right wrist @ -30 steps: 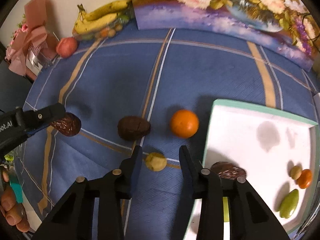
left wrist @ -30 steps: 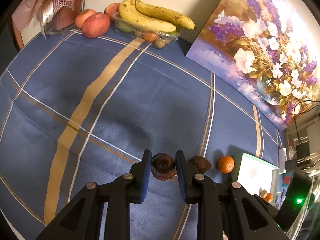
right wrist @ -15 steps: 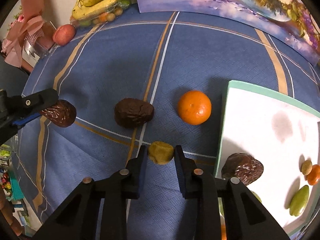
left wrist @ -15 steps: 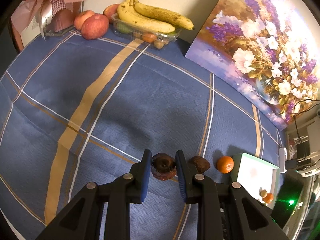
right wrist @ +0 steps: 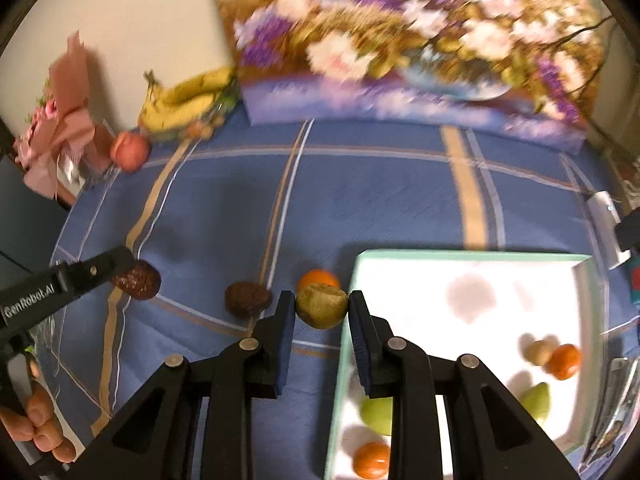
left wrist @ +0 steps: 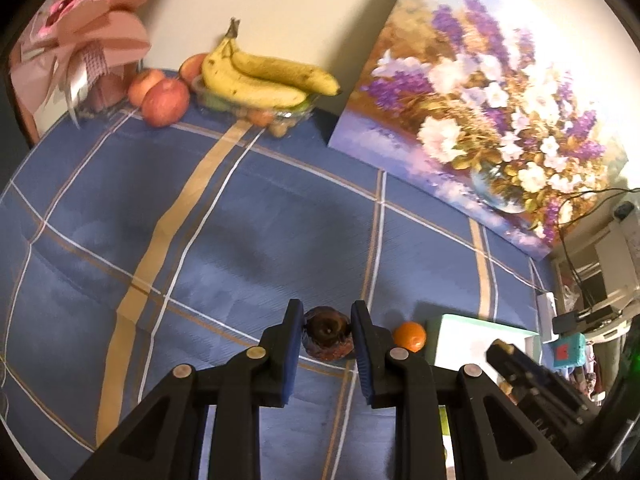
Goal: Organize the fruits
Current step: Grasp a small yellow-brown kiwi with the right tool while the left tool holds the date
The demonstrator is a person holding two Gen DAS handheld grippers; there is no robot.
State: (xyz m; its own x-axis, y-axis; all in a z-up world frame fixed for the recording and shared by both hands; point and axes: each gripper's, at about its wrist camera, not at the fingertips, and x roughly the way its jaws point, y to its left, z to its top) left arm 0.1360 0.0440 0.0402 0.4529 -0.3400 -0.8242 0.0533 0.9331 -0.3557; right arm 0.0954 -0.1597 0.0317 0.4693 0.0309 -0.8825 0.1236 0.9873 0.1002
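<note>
My left gripper [left wrist: 326, 330] is shut on a dark wrinkled fruit [left wrist: 327, 333], held above the blue cloth; it also shows in the right wrist view [right wrist: 137, 280]. My right gripper [right wrist: 321, 307] is shut on a yellow-green fruit [right wrist: 321, 306], lifted beside the white tray [right wrist: 472, 264]. On the cloth lie another dark brown fruit [right wrist: 247, 298] and an orange [right wrist: 318, 279], also seen in the left wrist view [left wrist: 409, 336]. The tray holds several small fruits, among them a green one [right wrist: 535, 400] and an orange one [right wrist: 564, 361].
At the back stand bananas [left wrist: 260, 76] on a clear box, apples [left wrist: 165, 97], a pink bouquet [left wrist: 80, 40] and a flower painting [left wrist: 480, 112] leaning on the wall. The right gripper's body [left wrist: 536, 380] shows low right in the left wrist view.
My right gripper has closed on the yellow-green fruit and lifted it off the cloth, tilting up. My left gripper has risen and shifted right with the dark fruit still in it.
</note>
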